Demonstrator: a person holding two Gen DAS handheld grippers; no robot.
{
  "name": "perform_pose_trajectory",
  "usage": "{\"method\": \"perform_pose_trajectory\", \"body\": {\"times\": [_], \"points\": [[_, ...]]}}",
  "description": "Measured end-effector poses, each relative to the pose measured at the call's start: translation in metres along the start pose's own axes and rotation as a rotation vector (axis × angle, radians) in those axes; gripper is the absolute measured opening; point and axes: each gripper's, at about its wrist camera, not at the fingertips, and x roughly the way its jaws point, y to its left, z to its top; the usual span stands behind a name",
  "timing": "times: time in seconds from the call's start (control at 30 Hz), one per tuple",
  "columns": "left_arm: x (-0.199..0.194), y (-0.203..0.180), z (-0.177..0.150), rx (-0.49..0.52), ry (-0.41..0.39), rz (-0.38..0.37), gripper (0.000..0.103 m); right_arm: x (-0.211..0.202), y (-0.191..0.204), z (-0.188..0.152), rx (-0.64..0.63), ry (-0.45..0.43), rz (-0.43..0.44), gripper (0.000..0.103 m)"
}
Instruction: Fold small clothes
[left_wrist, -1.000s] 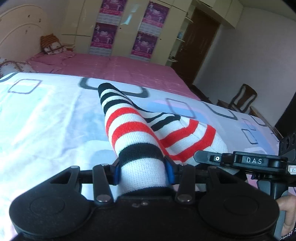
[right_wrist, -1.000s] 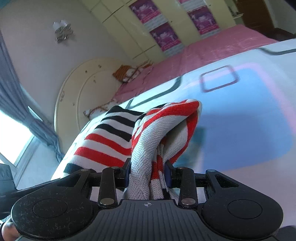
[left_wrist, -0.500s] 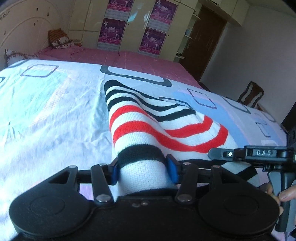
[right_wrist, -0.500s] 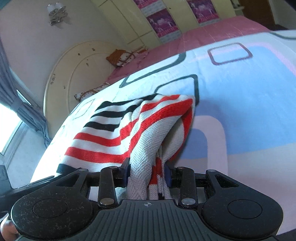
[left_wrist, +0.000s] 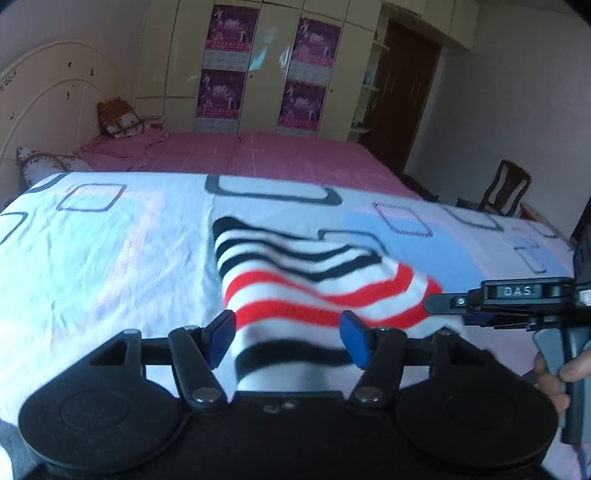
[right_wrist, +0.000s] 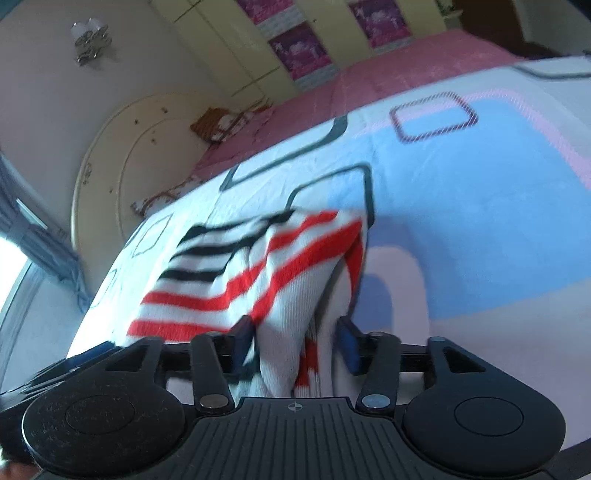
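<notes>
A small knitted garment (left_wrist: 306, 280) with white, red and black stripes lies on the patterned bedsheet (left_wrist: 110, 251). Its near edge runs between the fingers of my left gripper (left_wrist: 288, 341), whose blue pads (left_wrist: 352, 338) stand apart from the cloth, so the jaws are open. In the right wrist view the same garment (right_wrist: 236, 273) lies bunched, with a fold rising between the fingers of my right gripper (right_wrist: 295, 345). Those pads (right_wrist: 347, 345) also stand wider than the fold, with gaps showing. The right gripper's body (left_wrist: 524, 295) shows at the right of the left wrist view.
The sheet covers a wide bed with a pink cover (left_wrist: 277, 158) behind it. A curved headboard (left_wrist: 40, 110) and pillows (left_wrist: 118, 122) are at the far left. A wardrobe (left_wrist: 258, 66) stands behind, a dark chair (left_wrist: 506, 192) at the right.
Both grippers have opened and let go of the garment, which has dropped flatter onto the sheet. Both views have drawn back and tilted slightly.
</notes>
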Motion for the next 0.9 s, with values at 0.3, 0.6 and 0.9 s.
{"method": "perform_pose_trajectory", "body": {"times": [0.3, 0.6, 0.9], "points": [[0.042, -0.004, 0.014, -0.006, 0.029, -0.029, 0.057, 0.026, 0.016, 0.021, -0.087, -0.012, -0.049, 0.028], [0.063, -0.005, -0.001, 0.064, 0.063, -0.002, 0.057, 0.050, 0.015, 0.008, -0.278, -0.014, -0.210, 0.016], [0.057, -0.007, 0.002, 0.074, 0.071, 0.006, 0.057, 0.009, 0.045, 0.010, -0.294, -0.094, -0.172, 0.017]]}}
